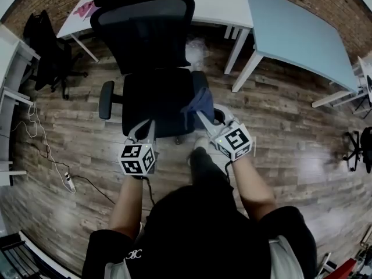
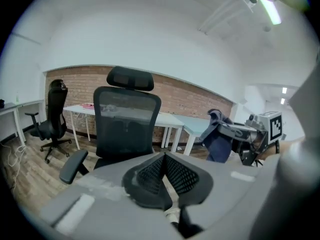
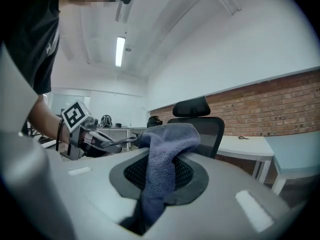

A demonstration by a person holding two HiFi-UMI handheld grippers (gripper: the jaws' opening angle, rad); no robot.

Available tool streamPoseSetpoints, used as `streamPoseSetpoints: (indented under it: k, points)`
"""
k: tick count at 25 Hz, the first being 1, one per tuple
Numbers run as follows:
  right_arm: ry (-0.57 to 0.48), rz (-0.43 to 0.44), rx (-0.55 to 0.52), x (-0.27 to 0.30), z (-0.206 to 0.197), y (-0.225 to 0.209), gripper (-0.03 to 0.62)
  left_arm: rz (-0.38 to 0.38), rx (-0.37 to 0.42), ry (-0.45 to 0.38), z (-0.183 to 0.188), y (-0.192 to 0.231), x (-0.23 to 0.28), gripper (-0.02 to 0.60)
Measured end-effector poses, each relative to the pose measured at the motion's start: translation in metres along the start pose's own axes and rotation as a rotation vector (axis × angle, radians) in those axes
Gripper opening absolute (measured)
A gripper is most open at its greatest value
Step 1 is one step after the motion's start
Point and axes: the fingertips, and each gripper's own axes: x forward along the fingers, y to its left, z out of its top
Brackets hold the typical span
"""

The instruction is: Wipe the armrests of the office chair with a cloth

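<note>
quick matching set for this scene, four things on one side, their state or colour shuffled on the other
Things:
1 left gripper
2 right gripper
3 cloth
4 office chair

States:
a black, mesh back
b jaws shut, nothing between
c blue-grey, hanging down
d jaws shut on the cloth

Pairs: 1-b, 2-d, 3-c, 4-a

grey left gripper (image 1: 143, 124), right gripper (image 1: 203, 114), black shirt (image 1: 197, 231)

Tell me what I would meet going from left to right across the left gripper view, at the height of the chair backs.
Second black office chair → office chair with headrest → light blue table → blue cloth.
</note>
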Motion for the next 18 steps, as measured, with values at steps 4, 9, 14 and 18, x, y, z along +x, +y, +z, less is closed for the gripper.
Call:
streamPoseSetpoints:
  k: [4, 9, 14, 18]
  points:
    - [-0.007, -0.08, 0.022, -0.035, 0.006, 0.061, 0.058, 0.018, 0.024, -0.036, -0.018, 0.002, -0.075, 0.005]
    - [-0.002, -0.098, 0.035, -0.068, 0.01, 0.124, 0.058, 0.044, 0.003, -0.072, -0.037, 0.009, -0.144, 0.005]
    - [0.0, -0.04, 0.015, -0.081, 0.018, 0.162, 0.058, 0.051, -0.029, -0.088, -0.049, 0.01, -0.178, 0.005]
    - [-0.034, 0.007, 0.048, -0.089, 0.03, 0.183, 0.058, 0.046, -0.043, -0.094, -0.053, 0.005, -0.195, 0.005]
